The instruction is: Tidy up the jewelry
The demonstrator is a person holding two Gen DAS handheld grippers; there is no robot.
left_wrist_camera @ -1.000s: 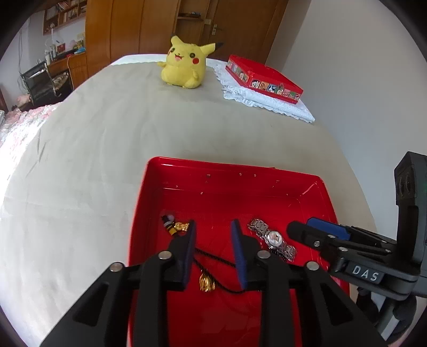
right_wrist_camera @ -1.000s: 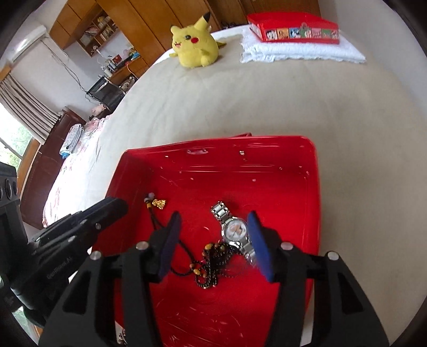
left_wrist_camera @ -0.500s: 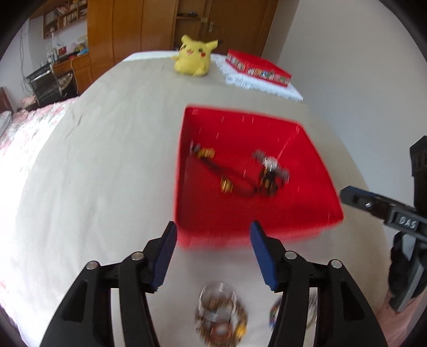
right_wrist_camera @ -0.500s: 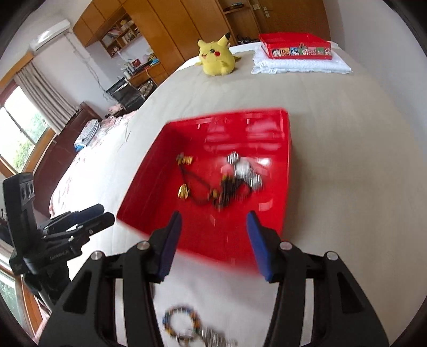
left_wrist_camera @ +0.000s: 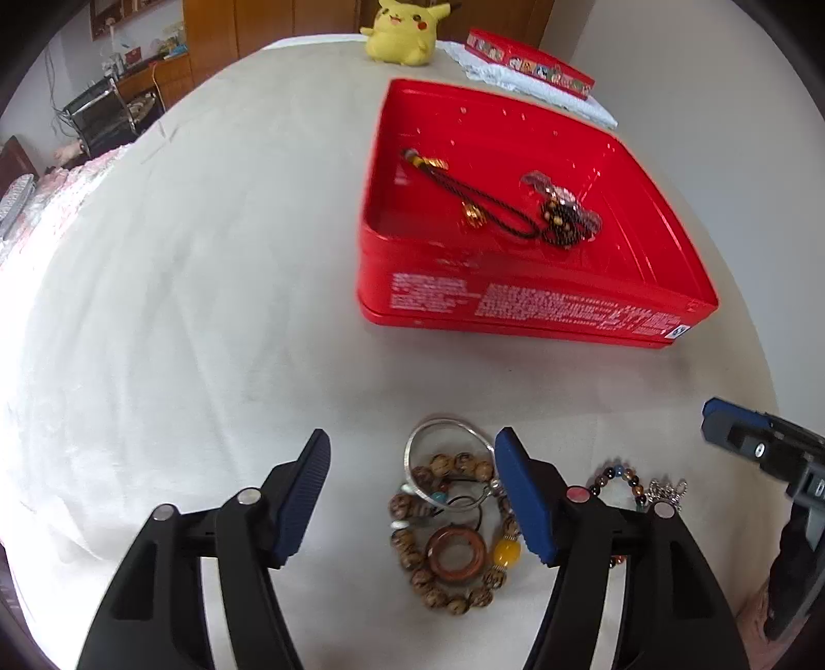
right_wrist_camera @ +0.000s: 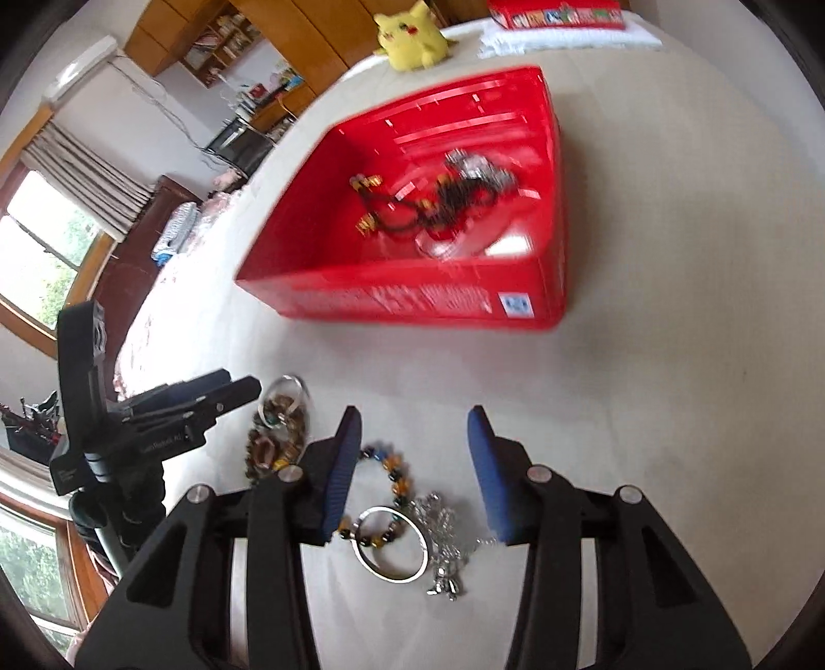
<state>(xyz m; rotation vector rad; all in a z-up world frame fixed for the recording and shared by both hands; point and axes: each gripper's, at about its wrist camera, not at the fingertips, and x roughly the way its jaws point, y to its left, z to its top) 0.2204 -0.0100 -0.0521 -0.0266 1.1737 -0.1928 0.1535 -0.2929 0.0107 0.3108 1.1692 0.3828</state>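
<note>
Both hand-held grippers withdrew from tin (left_wrist_camera: 515, 304) over loose bracelets (left_wrist_camera: 448, 515).

Red tin (left_wrist_camera: 515, 304), yellow plush (left_wrist_camera: 402, 33), blue-padded fingers (left_wrist_camera: 526, 495).

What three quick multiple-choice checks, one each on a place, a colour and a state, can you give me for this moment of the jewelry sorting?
1. Where does the wristwatch lie?
A. inside the red tin
B. on the bedspread beside the tin
C. between the right tool's fingers

2. What colour is the large oval bead on the wooden bead bracelet?
A. green
B. yellow
C. white

3. What does the left tool hold?
A. the silver bangle
B. the black cord necklace
C. nothing

Answers:
1 A: the wristwatch lies in the red tin with the black cord necklace.
2 B: the wooden bead bracelet carries a yellow bead.
3 C: the left tool is opening, bare-fingered, above the silver bangle.
</note>
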